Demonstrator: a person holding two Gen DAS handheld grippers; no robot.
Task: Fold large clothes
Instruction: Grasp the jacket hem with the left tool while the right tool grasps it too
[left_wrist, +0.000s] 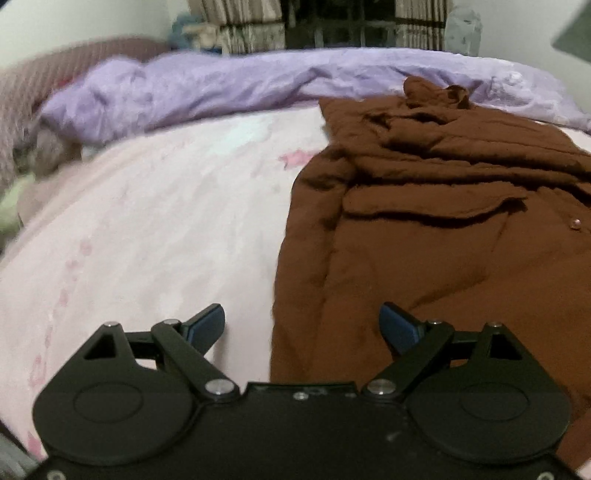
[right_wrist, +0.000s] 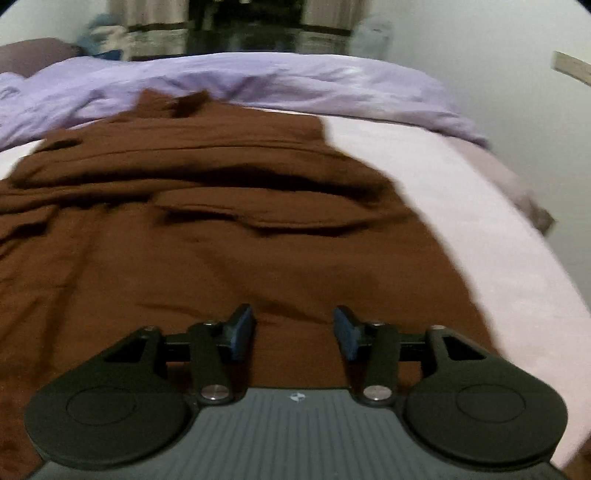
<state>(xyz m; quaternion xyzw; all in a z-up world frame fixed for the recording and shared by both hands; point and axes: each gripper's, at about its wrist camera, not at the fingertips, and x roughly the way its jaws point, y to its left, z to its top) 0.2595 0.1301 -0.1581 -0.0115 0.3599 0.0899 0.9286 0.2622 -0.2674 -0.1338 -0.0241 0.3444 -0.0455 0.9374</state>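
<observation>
On the bed's pink sheet (left_wrist: 147, 221), bare to the left, lies a brown coat (left_wrist: 424, 240); left tool (left_wrist: 303, 326) wide at its edge, right tool (right_wrist: 294, 326) parted, empty.

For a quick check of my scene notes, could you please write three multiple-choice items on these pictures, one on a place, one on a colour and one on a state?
1. Where does the brown coat lie?
A. On the pink bedsheet
B. On a chair
C. On the floor

2. What colour is the crumpled quilt at the far side of the bed?
A. Green
B. Purple
C. Yellow

3. How do the jaws of the left gripper stand?
A. Shut on the coat
B. Shut on the quilt
C. Open, holding nothing

Answers:
1 A: the coat is spread flat on the sheet in both views.
2 B: the quilt behind the coat is pale purple.
3 C: its blue pads stand wide apart, with nothing pressed between them.
</observation>
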